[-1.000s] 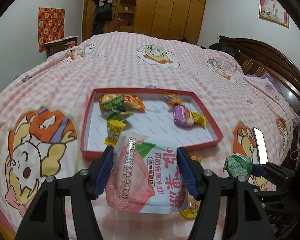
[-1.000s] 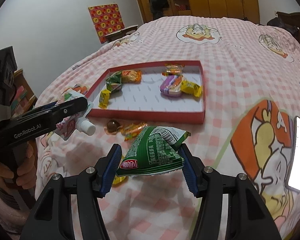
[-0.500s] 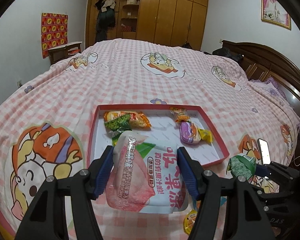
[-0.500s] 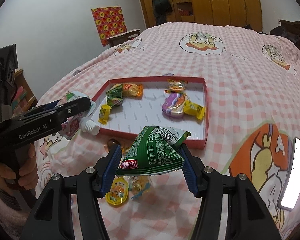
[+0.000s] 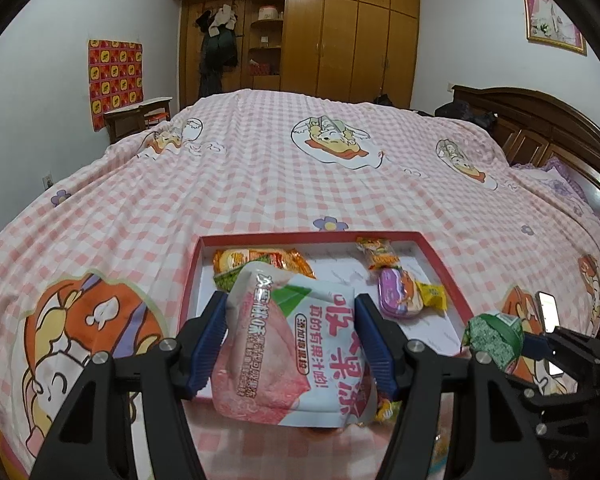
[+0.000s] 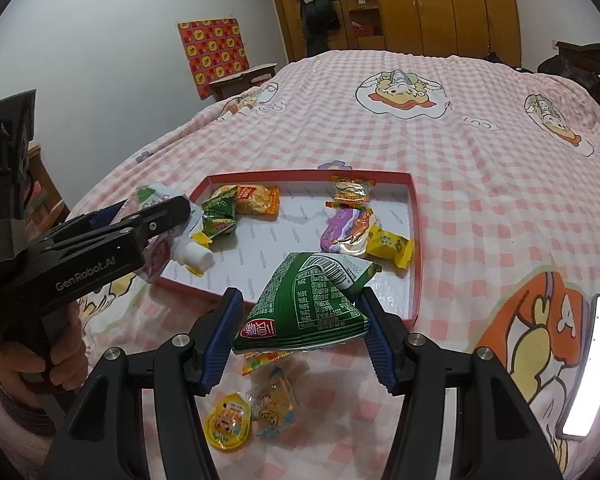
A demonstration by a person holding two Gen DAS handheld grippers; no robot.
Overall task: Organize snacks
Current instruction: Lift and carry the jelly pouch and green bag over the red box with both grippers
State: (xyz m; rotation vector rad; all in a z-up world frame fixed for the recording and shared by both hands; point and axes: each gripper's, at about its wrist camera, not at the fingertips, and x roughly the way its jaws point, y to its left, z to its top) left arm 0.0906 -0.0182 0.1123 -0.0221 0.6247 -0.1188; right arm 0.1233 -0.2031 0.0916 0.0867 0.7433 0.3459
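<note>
Pink-and-white gingham covers the bed [image 5: 260,184] under everything, and on it lies the red tray [image 6: 417,240], already carrying several wrapped snacks. Over the last second both of my arms have lifted and pushed forward, so the tray has slid from well ahead of me to right beneath what I carry. To me that reads as the carry nearly finished, with only the release left.

My left claw [image 5: 290,344] is clamped on the pink jelly drink pouch [image 5: 296,344]. From the right wrist view the pouch's white cap [image 6: 196,257] hangs over the tray's near left corner. My right claw [image 6: 298,338] is squeezed shut on the green snack packet [image 6: 312,304], which hovers above the tray's near rim, not yet clearly inside.

Smaller pieces wait loose on the bedspread short of the tray: a yellow jelly cup [image 6: 228,426] and a clear-wrapped sweet [image 6: 274,400] beside it. They are still to be collected.
</note>
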